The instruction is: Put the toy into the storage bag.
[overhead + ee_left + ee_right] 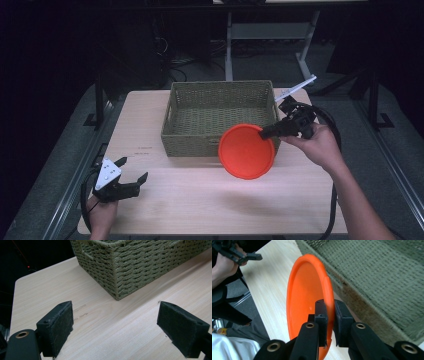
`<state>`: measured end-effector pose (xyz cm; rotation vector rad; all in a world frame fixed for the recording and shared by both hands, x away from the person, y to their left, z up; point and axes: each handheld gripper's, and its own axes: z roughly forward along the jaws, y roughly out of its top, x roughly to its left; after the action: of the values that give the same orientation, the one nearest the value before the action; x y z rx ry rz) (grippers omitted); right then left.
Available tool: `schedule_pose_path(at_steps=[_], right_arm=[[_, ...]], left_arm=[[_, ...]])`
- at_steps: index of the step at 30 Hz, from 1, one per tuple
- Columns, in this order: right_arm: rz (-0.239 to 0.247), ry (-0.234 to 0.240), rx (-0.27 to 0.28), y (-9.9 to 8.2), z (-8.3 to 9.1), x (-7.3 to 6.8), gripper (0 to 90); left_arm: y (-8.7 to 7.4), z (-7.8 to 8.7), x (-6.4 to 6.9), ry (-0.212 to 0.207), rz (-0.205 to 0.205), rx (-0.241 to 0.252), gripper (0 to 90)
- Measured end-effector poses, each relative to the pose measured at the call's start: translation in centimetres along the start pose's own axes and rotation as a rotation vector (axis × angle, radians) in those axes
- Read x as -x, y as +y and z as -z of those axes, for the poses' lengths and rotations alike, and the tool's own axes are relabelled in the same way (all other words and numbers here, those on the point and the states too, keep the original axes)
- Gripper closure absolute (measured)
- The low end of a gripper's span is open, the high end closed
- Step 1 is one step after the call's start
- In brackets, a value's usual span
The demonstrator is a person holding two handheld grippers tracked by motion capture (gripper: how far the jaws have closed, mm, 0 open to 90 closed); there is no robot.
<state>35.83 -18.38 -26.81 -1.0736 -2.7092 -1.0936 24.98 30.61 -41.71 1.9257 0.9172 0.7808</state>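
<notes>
Orange plate (246, 151) – looks light, stiff, smooth plastic, likely slick – pinched at its rim by the right gripper (264, 134) jaws, hanging tilted above the counter (200, 200) before the basket (172, 107); left gripper (131, 174) jaws wide, empty.

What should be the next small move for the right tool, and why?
Probably carry the orange plate further over the basket's front wall. The right tool is shut on the plate's rim, the plate hangs tilted above the table, and the basket looks empty.
</notes>
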Motion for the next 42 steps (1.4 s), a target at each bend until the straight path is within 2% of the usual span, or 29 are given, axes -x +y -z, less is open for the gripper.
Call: schedule_pose_path(at_steps=[14,19,42], right_arm=[[-0.025,-0.016,0.013,3.0,0.4,1.5,82.0],[-0.034,-0.019,0.01,3.6,0.3,1.9,82.0],[-0.079,-0.044,0.016,7.9,-0.6,4.2,82.0]], left_arm=[[0.0,-0.1,0.1,-0.002,0.005,0.001,13.0],[0.0,-0.1,0.1,-0.001,0.002,0.004,13.0],[0.0,0.0,-0.2,0.01,0.007,0.012,13.0]])
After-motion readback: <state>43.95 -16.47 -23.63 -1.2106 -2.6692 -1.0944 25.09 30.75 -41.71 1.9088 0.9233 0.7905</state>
